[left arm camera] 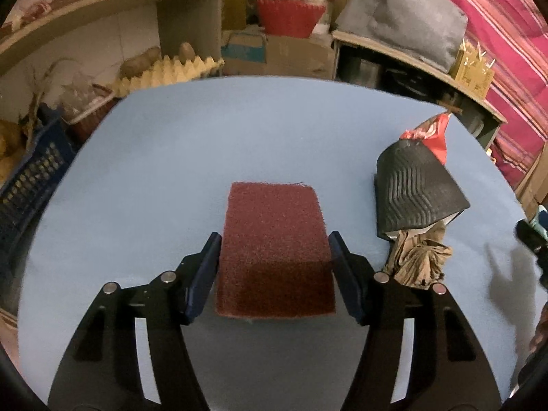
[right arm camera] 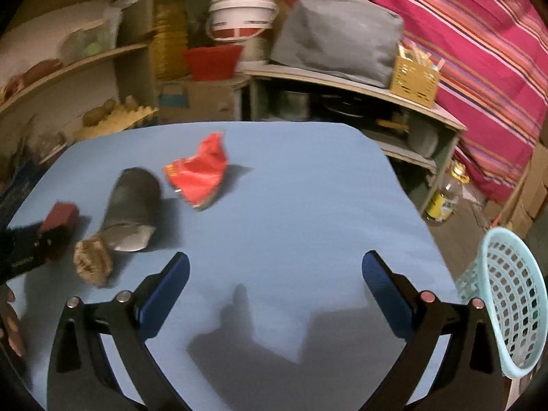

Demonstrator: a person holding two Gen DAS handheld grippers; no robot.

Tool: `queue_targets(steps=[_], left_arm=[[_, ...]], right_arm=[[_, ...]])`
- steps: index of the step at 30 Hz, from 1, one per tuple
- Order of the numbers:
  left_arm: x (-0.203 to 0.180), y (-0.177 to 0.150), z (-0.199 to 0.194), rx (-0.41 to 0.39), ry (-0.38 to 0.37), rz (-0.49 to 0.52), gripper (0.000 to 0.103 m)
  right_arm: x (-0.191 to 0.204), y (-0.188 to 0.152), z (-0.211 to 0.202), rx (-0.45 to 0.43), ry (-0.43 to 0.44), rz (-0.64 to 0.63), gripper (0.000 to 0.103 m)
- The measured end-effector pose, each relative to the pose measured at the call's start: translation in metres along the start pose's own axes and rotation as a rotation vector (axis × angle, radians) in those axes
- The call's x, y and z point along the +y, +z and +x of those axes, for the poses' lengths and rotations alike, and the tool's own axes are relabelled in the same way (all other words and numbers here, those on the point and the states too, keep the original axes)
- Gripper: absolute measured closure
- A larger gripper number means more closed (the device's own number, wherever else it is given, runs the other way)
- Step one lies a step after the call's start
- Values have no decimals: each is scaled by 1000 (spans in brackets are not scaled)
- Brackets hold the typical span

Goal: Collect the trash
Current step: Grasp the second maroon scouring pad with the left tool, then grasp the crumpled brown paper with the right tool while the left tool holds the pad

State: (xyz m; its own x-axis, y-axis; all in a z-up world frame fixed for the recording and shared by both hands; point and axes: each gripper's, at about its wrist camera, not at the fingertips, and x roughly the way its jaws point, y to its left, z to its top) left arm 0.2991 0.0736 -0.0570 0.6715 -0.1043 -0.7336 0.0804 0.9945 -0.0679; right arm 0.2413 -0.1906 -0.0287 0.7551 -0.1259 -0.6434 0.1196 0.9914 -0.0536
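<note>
A dark red scouring sponge (left arm camera: 274, 239) lies flat on the blue table (left arm camera: 205, 144). My left gripper (left arm camera: 274, 239) straddles it, and both blue pads touch its long sides. To its right a black ribbed paper cup (left arm camera: 414, 191) lies on its side, with crumpled brown paper (left arm camera: 418, 260) at its mouth and a red wrapper (left arm camera: 431, 133) behind it. In the right wrist view the cup (right arm camera: 133, 202), brown paper (right arm camera: 92, 262) and wrapper (right arm camera: 198, 174) sit at the left. My right gripper (right arm camera: 275, 260) hangs open over bare table with nothing between its fingers.
A light blue mesh basket (right arm camera: 510, 294) stands just off the table's right edge. Shelves with a white bucket (right arm camera: 241, 17), a red bowl and a grey bag lie behind the table. A dark blue crate (left arm camera: 30, 178) sits off the left edge. A hand (right arm camera: 12, 322) shows at the far left.
</note>
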Motion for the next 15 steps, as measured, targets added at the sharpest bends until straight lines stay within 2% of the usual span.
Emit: queue_targets(steps=[8,15], left_arm=[[29,-8,-43,-98,50,17,41],[81,-23,-69,-146,101,-13,41]], right_arm=[[57,-5,-8,5,49,-56,5],[105,-9,-10,13,89,-25,5]])
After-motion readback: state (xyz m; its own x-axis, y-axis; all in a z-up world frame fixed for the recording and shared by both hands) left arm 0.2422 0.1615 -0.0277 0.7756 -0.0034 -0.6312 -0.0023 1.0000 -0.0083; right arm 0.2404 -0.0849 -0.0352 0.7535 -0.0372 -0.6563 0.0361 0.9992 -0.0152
